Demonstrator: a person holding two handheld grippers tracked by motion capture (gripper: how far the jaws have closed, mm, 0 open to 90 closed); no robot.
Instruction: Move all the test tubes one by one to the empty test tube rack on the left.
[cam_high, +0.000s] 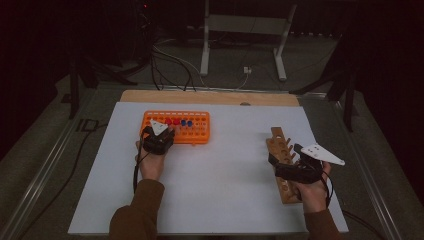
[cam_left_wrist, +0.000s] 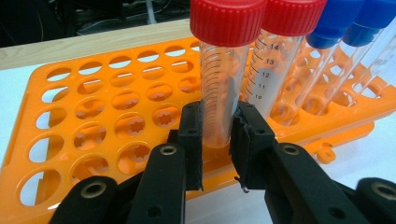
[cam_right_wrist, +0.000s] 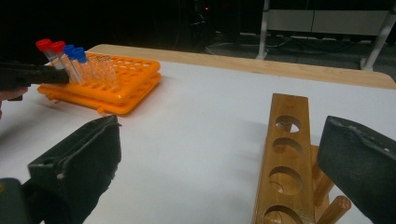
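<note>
Left gripper (cam_left_wrist: 218, 135) fingers clamp the red-capped clear plastic tube (cam_left_wrist: 223, 79) low in the orange plastic rack (cam_left_wrist: 93, 121).
Lift straight up, clearing neighbouring tubes; right gripper (cam_right_wrist: 219, 158) fingers stand wide beside the wooden peg rack (cam_right_wrist: 285, 168).

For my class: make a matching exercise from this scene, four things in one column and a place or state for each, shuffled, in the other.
Things:
1. left claw
2. right claw
3. orange rack
4. wooden rack

Places or states:
A. holes without tubes
B. shut on a red-capped tube
C. holds red- and blue-capped tubes
D. jaws wide apart, nothing between the pads

Pairs: 1-B, 2-D, 3-C, 4-A
</note>
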